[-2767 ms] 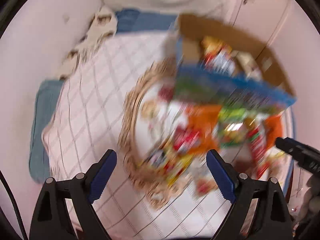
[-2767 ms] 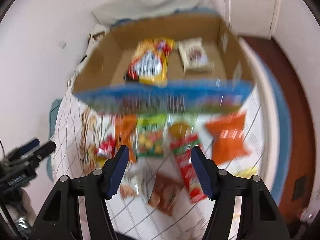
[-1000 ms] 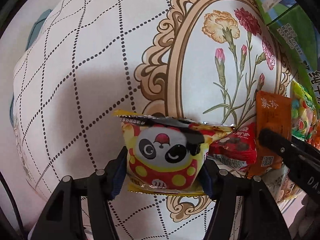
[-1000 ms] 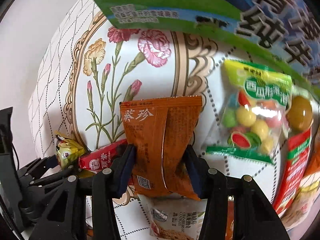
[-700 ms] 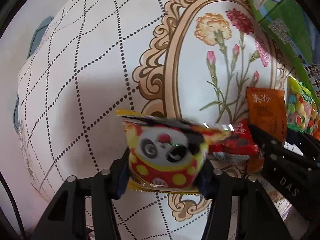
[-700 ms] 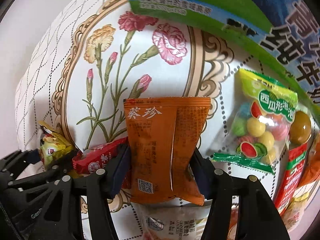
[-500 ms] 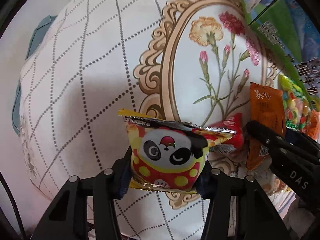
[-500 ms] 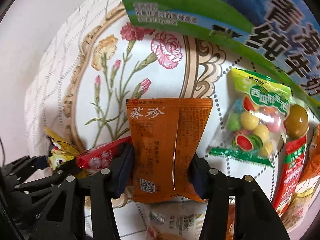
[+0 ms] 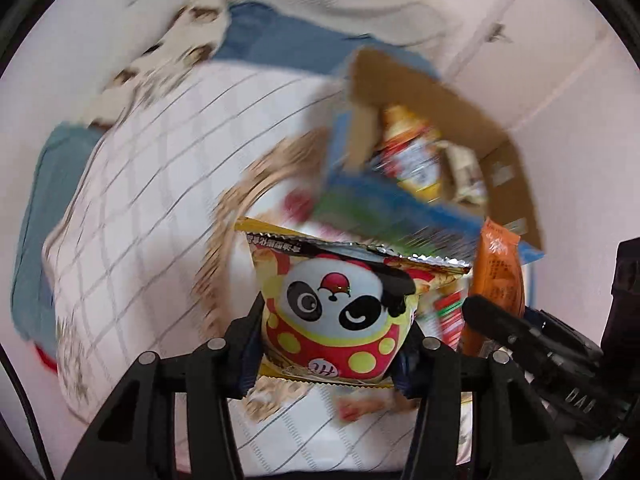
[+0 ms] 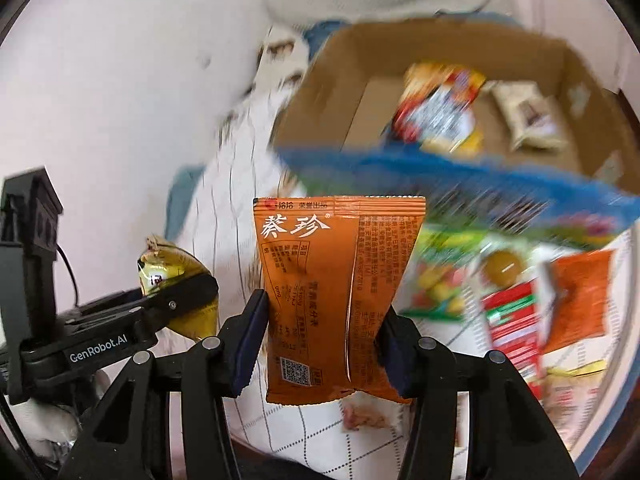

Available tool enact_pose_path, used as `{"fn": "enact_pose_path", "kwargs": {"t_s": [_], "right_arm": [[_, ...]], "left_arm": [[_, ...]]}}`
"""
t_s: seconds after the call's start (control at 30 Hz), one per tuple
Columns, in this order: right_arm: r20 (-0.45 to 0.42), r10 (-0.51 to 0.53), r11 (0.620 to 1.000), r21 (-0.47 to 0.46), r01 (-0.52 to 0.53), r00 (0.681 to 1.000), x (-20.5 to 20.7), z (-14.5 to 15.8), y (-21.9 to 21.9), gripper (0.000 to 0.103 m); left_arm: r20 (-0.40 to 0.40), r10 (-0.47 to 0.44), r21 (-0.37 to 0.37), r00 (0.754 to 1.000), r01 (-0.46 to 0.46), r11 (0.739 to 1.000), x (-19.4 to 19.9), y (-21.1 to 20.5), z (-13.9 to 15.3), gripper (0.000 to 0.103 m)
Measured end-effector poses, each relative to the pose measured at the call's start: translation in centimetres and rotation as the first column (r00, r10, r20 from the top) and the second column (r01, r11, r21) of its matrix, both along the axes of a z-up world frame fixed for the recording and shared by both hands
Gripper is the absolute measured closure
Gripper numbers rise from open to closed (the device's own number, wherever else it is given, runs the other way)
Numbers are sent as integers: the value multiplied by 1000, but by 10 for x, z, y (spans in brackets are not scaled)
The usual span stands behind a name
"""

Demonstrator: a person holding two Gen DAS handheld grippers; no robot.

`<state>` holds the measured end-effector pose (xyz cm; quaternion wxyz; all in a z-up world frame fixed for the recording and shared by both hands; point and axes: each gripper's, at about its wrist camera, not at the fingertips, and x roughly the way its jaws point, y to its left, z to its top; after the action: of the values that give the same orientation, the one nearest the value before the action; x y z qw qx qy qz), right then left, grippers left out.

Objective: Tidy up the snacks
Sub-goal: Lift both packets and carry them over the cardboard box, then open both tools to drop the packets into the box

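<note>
Yellow foil with a winking panda over a red, yellow-spotted belly: that is the panda packet (image 9: 334, 312) my left gripper (image 9: 332, 344) pinches at its lower half, its crimped top edge standing upright at the centre of the left view. My right gripper (image 10: 324, 340) clamps an orange packet (image 10: 332, 292) with white characters and a code square, upright in the middle of the right view.

Half a second ago both packets hung close over the flowered cloth; now both are lifted well clear of it, and the cardboard box (image 10: 320, 92) has come into sight in the upper right of both frames, blurred, with two snacks lying inside.

Each packet sits squarely between my blue pads, bottom below the fingertips, top above. More snacks lie on the checked cloth (image 9: 132, 208) in front of the box.
</note>
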<state>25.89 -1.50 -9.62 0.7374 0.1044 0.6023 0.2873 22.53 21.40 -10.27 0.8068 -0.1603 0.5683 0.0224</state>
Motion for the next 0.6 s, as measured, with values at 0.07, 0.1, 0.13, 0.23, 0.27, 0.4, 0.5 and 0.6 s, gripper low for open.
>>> {"fn": "enact_pose_path", "kwargs": {"t_s": [0.07,0.1,0.13,0.23,0.27,0.4,0.5,0.6], "right_arm": [[29,-52,999,4,52,998,23,21,-33,49],[52,-76,997,-9,77,996,37,28,-46,49],[72,-102,994,-23,104,992,53,33,-59,49],[97,-156,984,-69,163,983,103,33,-78,49],[96,-170,980,-84,178,981,120,27,-83,49],[90,-209,961,-168,221,974,180,9,-98,49],[54,-236,947,-211,242,970,217,-15,-108,49],[-9,-254,942,-228,245,967,243,-40,-116,48]], "left_arm": [[18,-40,-7,999,40,999,29,-12,14,55],[18,-58,-10,998,58,998,42,-16,16,55],[12,-74,-12,997,74,997,58,-27,21,54],[-17,-104,-6,994,104,995,110,-39,14,54],[-32,-107,0,994,107,994,126,-41,8,54],[-108,-114,54,988,120,991,192,-49,-12,54],[-151,-109,91,983,123,988,226,-51,-28,54],[-175,-103,118,979,125,985,250,-51,-42,54]]}}
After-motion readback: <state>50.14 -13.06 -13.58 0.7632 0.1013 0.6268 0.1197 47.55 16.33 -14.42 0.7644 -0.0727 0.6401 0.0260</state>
